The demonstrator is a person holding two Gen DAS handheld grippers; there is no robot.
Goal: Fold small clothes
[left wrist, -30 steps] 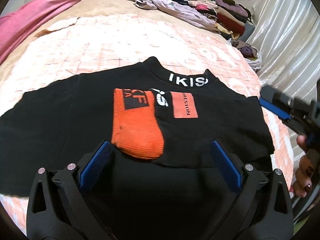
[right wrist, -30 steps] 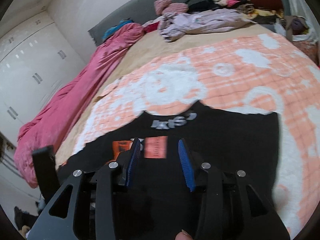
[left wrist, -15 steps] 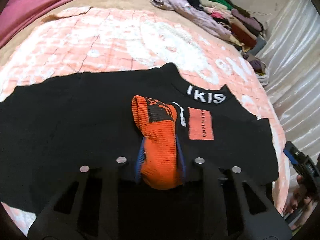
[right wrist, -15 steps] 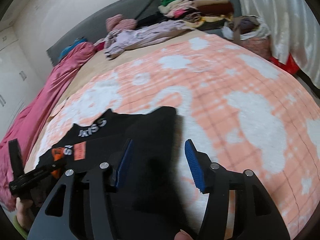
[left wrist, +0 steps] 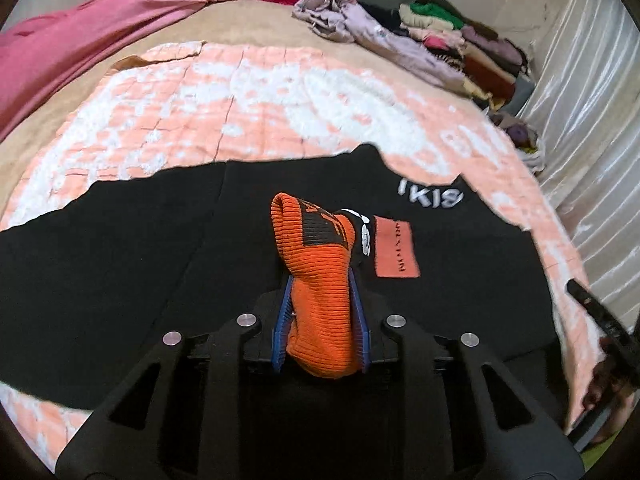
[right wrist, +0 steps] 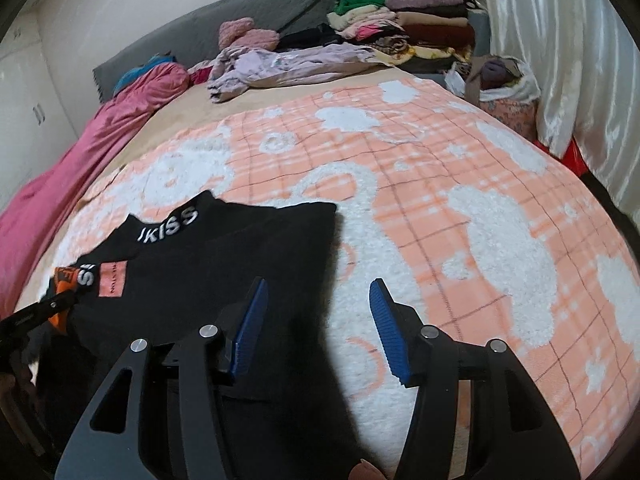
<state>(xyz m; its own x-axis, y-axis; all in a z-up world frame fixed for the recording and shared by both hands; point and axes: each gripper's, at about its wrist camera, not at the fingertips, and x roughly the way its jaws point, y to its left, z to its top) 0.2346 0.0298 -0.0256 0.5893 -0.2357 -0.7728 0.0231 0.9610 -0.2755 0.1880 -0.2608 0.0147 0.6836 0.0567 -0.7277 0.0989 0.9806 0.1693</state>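
Note:
A black top [left wrist: 120, 260] with white "IKISS" lettering on the collar and an orange patch lies flat on the peach-and-white blanket [left wrist: 260, 112]. Its orange ribbed cuff [left wrist: 308, 240] is bunched up and raised off the black cloth. My left gripper [left wrist: 320, 280] pinches that cuff between its blue pads, and its jaws are opening slightly. In the right wrist view my right gripper [right wrist: 318, 286] stands open over the top's [right wrist: 224, 264] right edge, one finger above black cloth, the other above the blanket [right wrist: 460, 184]. A hand shows behind each gripper.
A pink duvet [left wrist: 80, 32] runs along the left side. A lilac garment [right wrist: 280, 64] and stacked folded clothes [right wrist: 400, 28] lie at the head of the bed. A white curtain [right wrist: 560, 60] and a filled bag [right wrist: 504, 92] border the right.
My left gripper went from wide open to shut on the orange cuff and raised it. My right gripper swung right, from over the top's chest to its right edge, and its jaws widened.

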